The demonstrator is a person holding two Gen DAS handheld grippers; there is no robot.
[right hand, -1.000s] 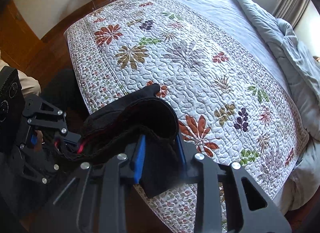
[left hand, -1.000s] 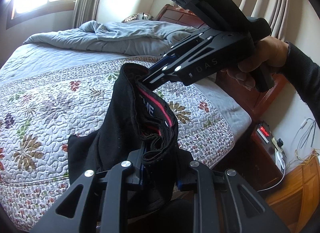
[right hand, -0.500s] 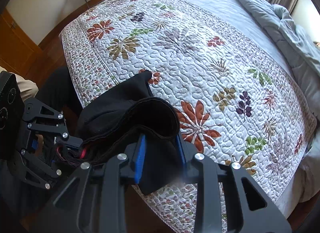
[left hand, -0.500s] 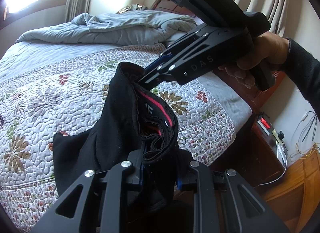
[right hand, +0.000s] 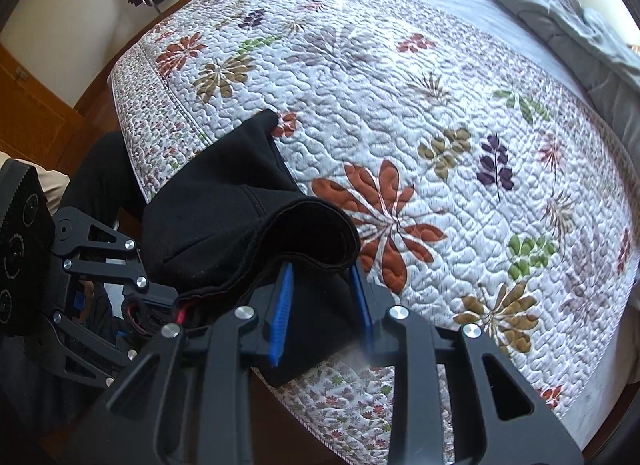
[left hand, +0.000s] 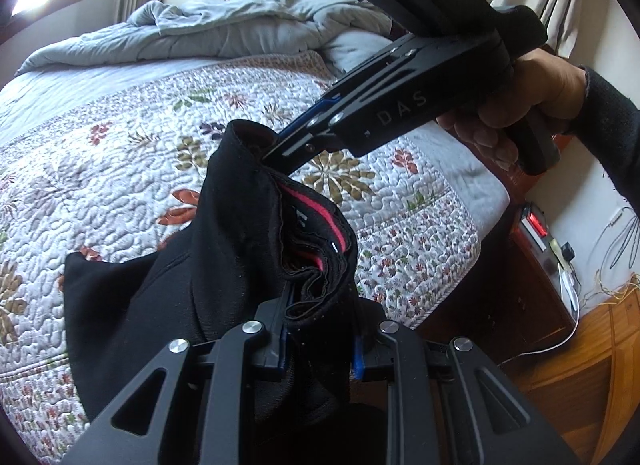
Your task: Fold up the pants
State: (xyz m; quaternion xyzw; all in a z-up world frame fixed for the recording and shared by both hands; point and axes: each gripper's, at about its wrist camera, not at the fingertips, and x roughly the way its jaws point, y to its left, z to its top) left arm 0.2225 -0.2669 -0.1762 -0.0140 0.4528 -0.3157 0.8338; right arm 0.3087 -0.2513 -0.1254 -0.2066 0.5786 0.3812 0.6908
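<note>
My left gripper (left hand: 318, 329) is clamped on the bunched waistband of the black pants (left hand: 240, 233), and my right gripper (right hand: 322, 305) pinches the same band further along, its pads pressed into the cloth. The pants hang between my two sets of jaws, their loose end draped below on the flowered quilt (right hand: 400, 105) ahead of me.

Both wrist views angled down, close, sharing the quilted bed (left hand: 120, 153)
</note>
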